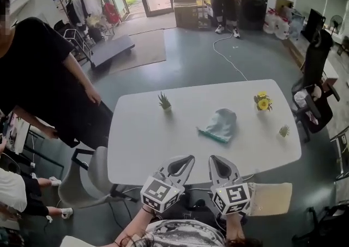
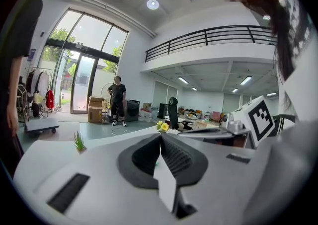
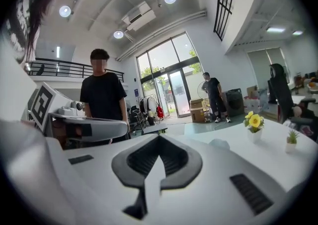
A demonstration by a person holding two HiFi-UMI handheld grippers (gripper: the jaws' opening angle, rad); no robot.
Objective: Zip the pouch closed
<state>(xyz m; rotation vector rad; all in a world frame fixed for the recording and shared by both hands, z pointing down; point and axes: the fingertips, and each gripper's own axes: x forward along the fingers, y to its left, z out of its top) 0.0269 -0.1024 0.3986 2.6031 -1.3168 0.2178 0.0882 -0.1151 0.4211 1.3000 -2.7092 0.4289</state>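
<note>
A pale blue-green pouch (image 1: pixel 219 125) lies flat on the white table (image 1: pixel 142 142), right of its middle, with a darker teal edge along its near side. Both grippers hover side by side at the table's near edge, short of the pouch. My left gripper (image 1: pixel 188 158) is shut with nothing in it; in the left gripper view its jaws (image 2: pixel 160 135) meet at the tip and hide the pouch. My right gripper (image 1: pixel 213 159) is shut and empty too (image 3: pixel 159 137). In the right gripper view a bit of the pouch (image 3: pixel 219 144) shows beyond the jaws.
On the table stand a small green plant (image 1: pixel 164 101), a yellow flower in a pot (image 1: pixel 263 101) and another small plant (image 1: pixel 284 130). A person in black (image 1: pixel 43 71) stands at the table's left side. A grey chair (image 1: pixel 87 178) sits at the near left corner.
</note>
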